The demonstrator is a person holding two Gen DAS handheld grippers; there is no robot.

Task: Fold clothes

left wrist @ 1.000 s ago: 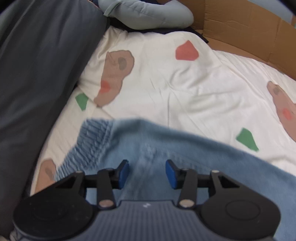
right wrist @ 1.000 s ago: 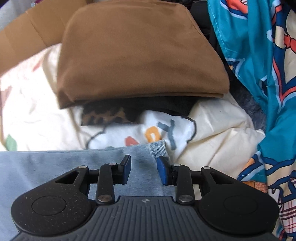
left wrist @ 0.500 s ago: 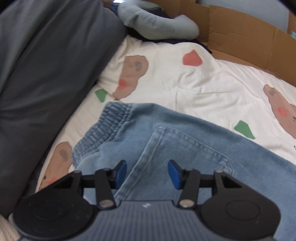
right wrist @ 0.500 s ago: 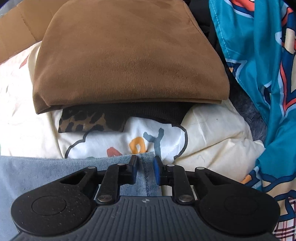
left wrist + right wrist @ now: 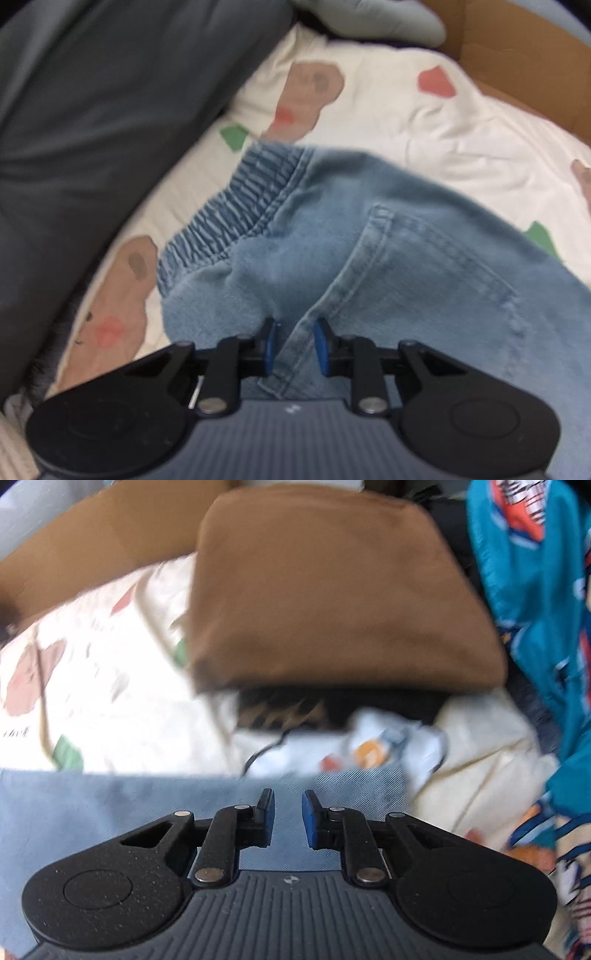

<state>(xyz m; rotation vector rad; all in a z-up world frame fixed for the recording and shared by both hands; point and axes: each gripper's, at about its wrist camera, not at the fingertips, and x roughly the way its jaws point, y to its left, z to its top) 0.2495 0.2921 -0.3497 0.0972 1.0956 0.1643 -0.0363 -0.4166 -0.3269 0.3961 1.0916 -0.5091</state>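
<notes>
White bedsheet point(image 5: 388, 122) with bears fills the upper frame. Blue jeans point(image 5: 406, 266) lie lower middle. Left gripper point(image 5: 293, 347) is closing on a jeans fold. Right gripper point(image 5: 287, 818) is opening over the jeans hem point(image 5: 354, 786), below a brown folded cloth point(image 5: 325, 590).

We see light blue denim jeans point(image 5: 388, 258) lying on a cream printed sheet point(image 5: 424, 122). The gathered elastic waistband point(image 5: 236, 218) sits at the upper left, bunched and ribbed. A stitched patch pocket point(image 5: 436, 266) faces up, its seams running diagonally. The cloth humps and puckers near the lower centre, where a fold rises. From the right wrist view, a flat pale stretch of the jeans point(image 5: 110, 797) spreads leftward; its right end point(image 5: 369, 782) lies on white printed cloth point(image 5: 388, 738).
</notes>
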